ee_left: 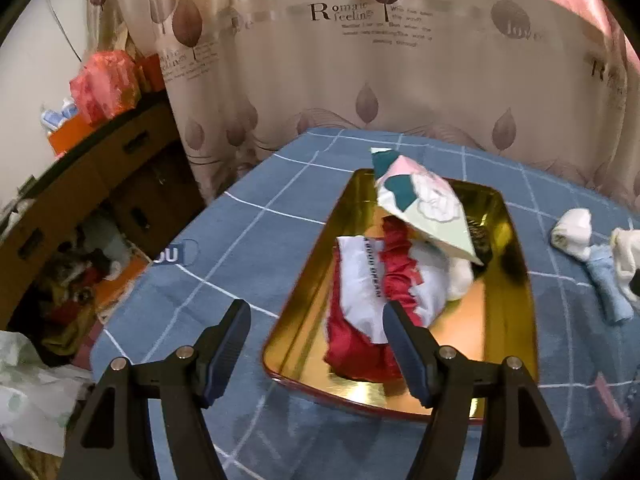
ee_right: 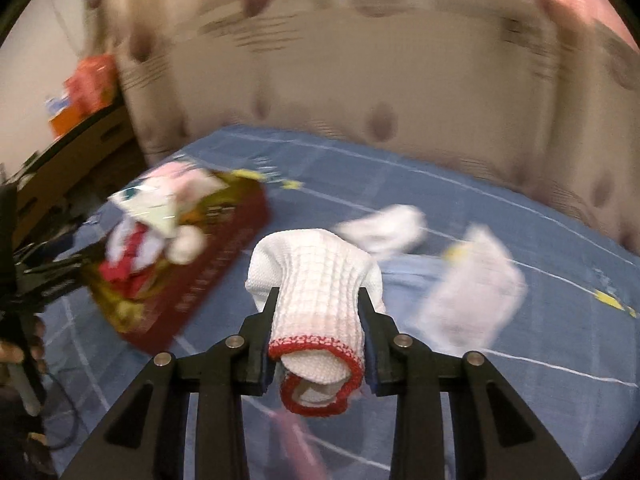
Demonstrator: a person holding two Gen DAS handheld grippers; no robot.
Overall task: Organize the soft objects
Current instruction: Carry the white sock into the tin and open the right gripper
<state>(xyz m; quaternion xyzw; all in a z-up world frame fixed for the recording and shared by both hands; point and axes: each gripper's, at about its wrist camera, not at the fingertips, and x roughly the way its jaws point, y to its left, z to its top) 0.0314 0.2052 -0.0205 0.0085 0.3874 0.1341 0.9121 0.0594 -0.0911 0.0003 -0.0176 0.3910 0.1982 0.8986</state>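
Observation:
A gold-lined tin tray [ee_left: 508, 312] with dark red outer walls lies on the blue checked bedspread [ee_left: 248, 240]. It holds a red and white cloth [ee_left: 368, 292], a white sock and a pastel patterned pouch [ee_left: 420, 204]. My left gripper [ee_left: 316, 320] stands open at the tray's near end, its right finger over the red cloth and nothing between the fingers. My right gripper [ee_right: 318, 300] is shut on a rolled white knitted glove with red cuffs [ee_right: 316, 280], held above the bedspread. In the blurred right wrist view the tray [ee_right: 224, 248] lies to the left.
A white rolled sock [ee_left: 572, 228], a light blue cloth [ee_left: 608, 284] and a cream item [ee_left: 628, 256] lie loose right of the tray. A leaf-printed curtain [ee_left: 360, 80] hangs behind the bed. Cardboard boxes [ee_left: 100, 184] and clutter stand at the left. Loose white cloths [ee_right: 472, 300] lie ahead of my right gripper.

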